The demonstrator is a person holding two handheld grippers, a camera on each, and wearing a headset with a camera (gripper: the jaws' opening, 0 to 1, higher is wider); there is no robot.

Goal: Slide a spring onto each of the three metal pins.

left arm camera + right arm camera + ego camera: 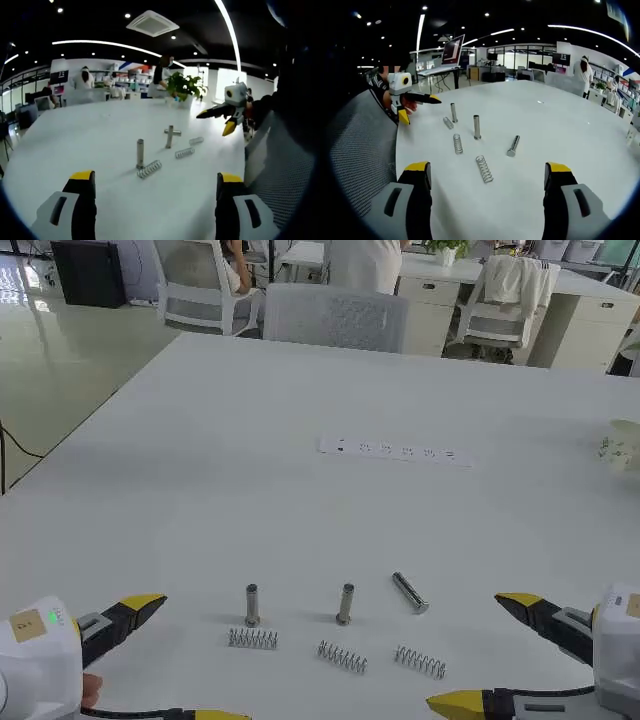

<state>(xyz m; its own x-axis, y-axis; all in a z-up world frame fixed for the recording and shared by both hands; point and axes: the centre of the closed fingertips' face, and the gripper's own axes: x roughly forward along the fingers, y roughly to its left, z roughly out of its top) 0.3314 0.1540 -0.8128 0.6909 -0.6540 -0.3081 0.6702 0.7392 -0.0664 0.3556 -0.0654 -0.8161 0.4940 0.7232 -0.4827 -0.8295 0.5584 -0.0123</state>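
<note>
Three metal pins were set out in a row on the white table [200, 440], near the front edge, between the two grippers. The left pin [252, 605] and the middle pin [345, 604] were stood straight up on their wide ends, so their long sides pointed up. The right pin [410, 593] was laid flat on its side. Its wide head was turned toward the person and a bit to the right, and its thin end pointed away and to the left. Three springs were laid flat just in front of the pins, one by each pin, and none was on a pin. The left spring [252, 638] was stretched from left to right. The middle spring [342, 657] and the right spring [420, 662] were laid nearly the same way, with their right ends a little closer to the person. The left gripper [180, 660] was held wide open at the left of the row, with nothing between its yellow tips. The right gripper [488, 652] was held wide open at the right, with nothing in it too. Neither was touching a pin or a spring. Farther back, a white power strip [395, 450] was laid across the table, and the marks on it were too small to be read.
</note>
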